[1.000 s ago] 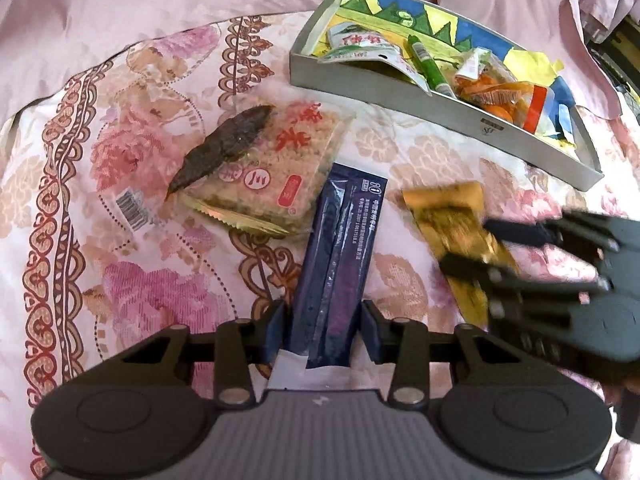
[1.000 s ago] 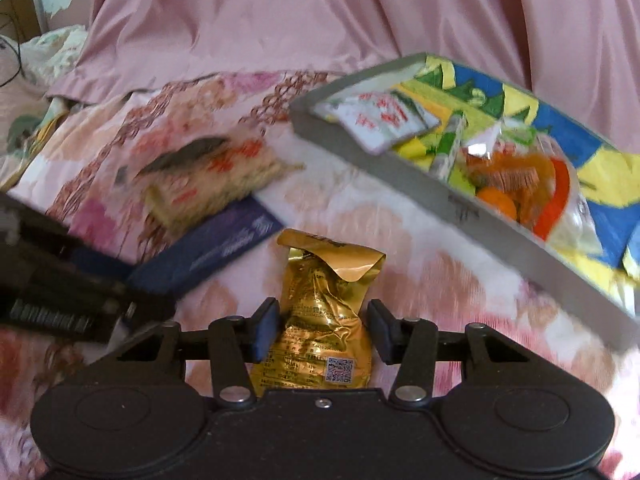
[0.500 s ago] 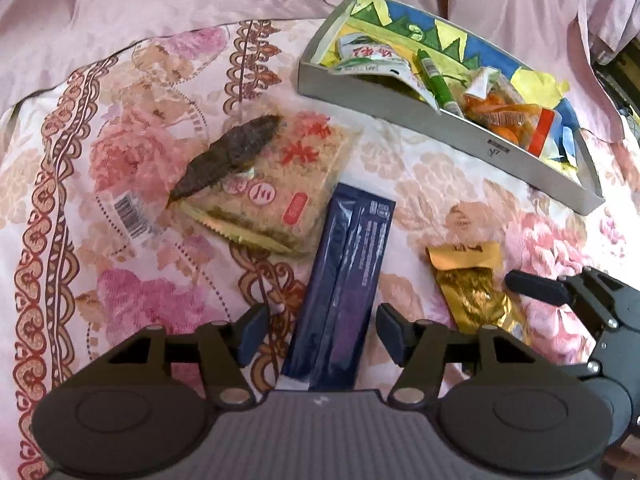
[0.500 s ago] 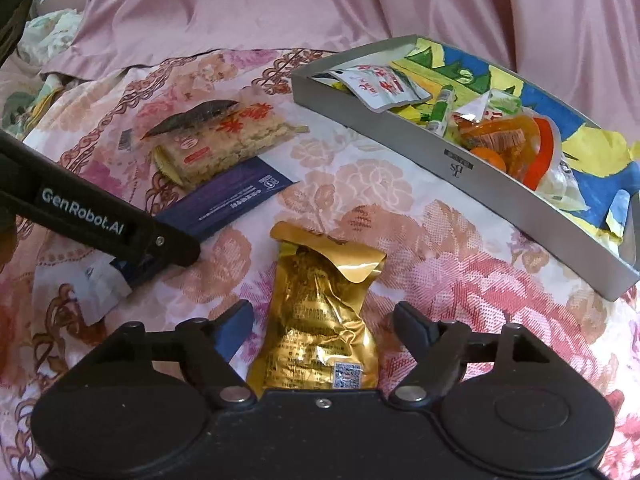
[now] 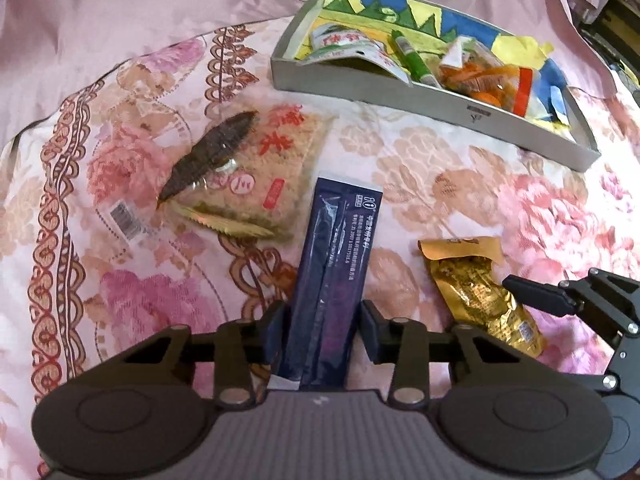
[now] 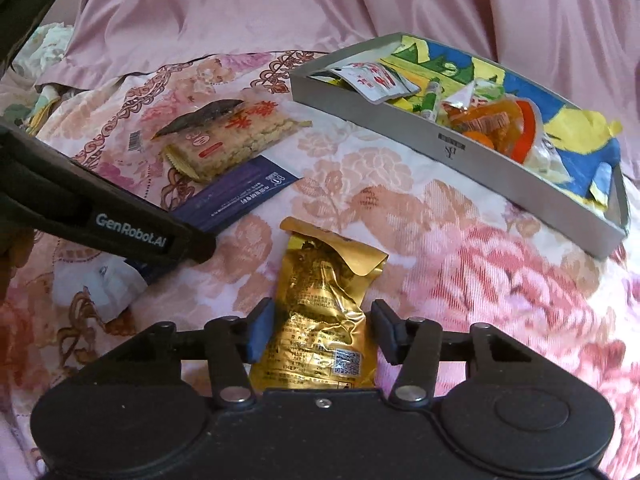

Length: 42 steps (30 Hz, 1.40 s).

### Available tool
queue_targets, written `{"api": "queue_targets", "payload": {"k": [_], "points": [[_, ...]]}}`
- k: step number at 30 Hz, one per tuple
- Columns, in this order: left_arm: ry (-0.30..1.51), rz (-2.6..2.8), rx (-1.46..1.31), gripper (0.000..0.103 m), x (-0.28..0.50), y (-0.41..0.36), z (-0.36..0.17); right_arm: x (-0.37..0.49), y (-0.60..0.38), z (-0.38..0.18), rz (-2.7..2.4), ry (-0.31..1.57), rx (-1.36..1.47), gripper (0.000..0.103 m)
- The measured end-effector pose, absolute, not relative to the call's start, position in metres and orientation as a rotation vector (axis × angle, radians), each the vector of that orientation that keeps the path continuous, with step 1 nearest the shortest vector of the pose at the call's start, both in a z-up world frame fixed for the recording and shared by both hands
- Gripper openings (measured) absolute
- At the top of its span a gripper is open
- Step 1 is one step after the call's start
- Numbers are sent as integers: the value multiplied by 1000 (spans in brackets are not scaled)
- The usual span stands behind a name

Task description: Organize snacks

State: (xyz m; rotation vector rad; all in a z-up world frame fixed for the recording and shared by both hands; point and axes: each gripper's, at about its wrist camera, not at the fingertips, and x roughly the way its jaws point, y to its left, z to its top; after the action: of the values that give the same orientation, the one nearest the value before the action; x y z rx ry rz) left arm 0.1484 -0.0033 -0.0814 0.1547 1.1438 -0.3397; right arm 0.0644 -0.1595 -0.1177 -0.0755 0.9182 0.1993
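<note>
The grey rectangular tray [image 5: 436, 96], lined with blue, green and yellow paper, sits far right on the floral bedspread [image 5: 460, 184], holding a white-and-red sachet [image 5: 340, 38], a green tube [image 5: 410, 56] and orange-filled clear bags [image 5: 480, 78]. The left gripper [image 5: 322, 330] has just closed narrowly, fingers against the dark blue flat packet [image 5: 336, 264]. The right gripper [image 6: 322, 330] has just narrowed around the crinkled gold foil pouch [image 6: 324, 304]; contact unclear.
</note>
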Motion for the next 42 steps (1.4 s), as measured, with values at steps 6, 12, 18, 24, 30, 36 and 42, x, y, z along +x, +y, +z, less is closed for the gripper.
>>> {"api": "queue_targets", "payload": {"k": [6, 12, 18, 24, 30, 36, 42], "points": [[1179, -352, 167, 41, 128, -7, -76, 43, -160, -113, 174, 931, -34, 54], [1221, -372, 121, 41, 112, -9, -74, 25, -165, -108, 150, 937, 7, 54], [1224, -367, 105, 40, 103, -9, -72, 10, -168, -103, 133, 927, 21, 53], [1234, -369, 101, 40, 97, -10, -70, 4, -173, -99, 124, 920, 44, 53], [1248, -379, 130, 44, 96, -16, -73, 3, -175, -100, 111, 930, 47, 53], [1243, -379, 154, 41, 95, -19, -75, 3, -177, -102, 94, 934, 56, 53], [1231, -384, 158, 36, 94, -18, -71, 3, -177, -102, 90, 928, 59, 53]]}}
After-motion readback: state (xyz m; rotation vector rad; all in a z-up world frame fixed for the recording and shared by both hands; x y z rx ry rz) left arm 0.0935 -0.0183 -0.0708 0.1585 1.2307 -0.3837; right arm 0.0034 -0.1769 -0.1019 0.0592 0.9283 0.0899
